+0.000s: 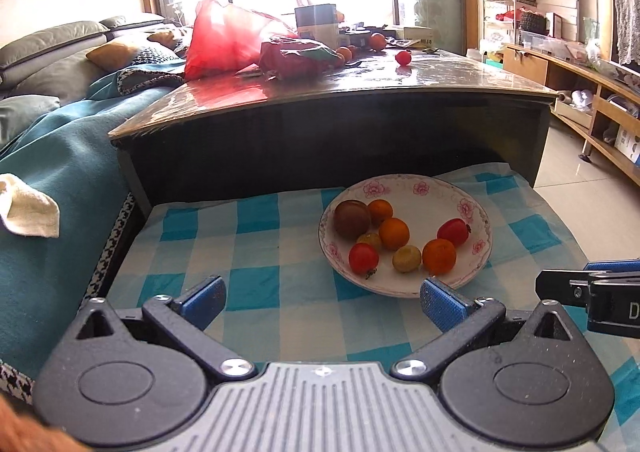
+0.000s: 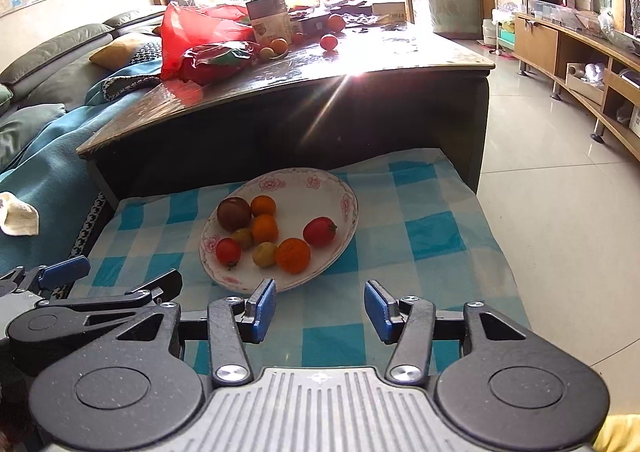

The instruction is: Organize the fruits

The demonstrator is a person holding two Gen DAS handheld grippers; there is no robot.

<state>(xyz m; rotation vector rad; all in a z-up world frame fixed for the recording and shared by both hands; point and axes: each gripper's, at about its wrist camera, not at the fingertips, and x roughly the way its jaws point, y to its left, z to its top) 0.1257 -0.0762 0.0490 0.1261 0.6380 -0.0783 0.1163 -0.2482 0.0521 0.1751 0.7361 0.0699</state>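
A white flowered plate (image 1: 424, 188) (image 2: 340, 188) sits on a blue checked cloth (image 1: 260, 236) (image 2: 420, 228). It holds several small fruits: a dark brown tomato (image 1: 352, 219) (image 2: 234, 213), red tomatoes (image 1: 363, 258) (image 2: 319, 231), oranges (image 1: 439, 256) (image 2: 293, 255) and yellowish ones (image 1: 407, 258) (image 2: 264, 254). My left gripper (image 1: 324, 304) is open and empty just before the plate's near rim. My right gripper (image 2: 320, 310) is open and empty, near the plate's near right rim. More fruit, such as a red tomato (image 1: 403, 57) (image 2: 329, 41), lies on the dark table behind.
The dark glossy table (image 1: 360, 84) (image 2: 320, 84) stands right behind the cloth, with a red bag (image 1: 224, 36) (image 2: 188, 28) and a tin (image 2: 270, 18) on it. A sofa with a teal blanket (image 1: 52, 180) lies left. Tiled floor (image 2: 560, 212) and wooden shelving (image 2: 580, 52) lie right.
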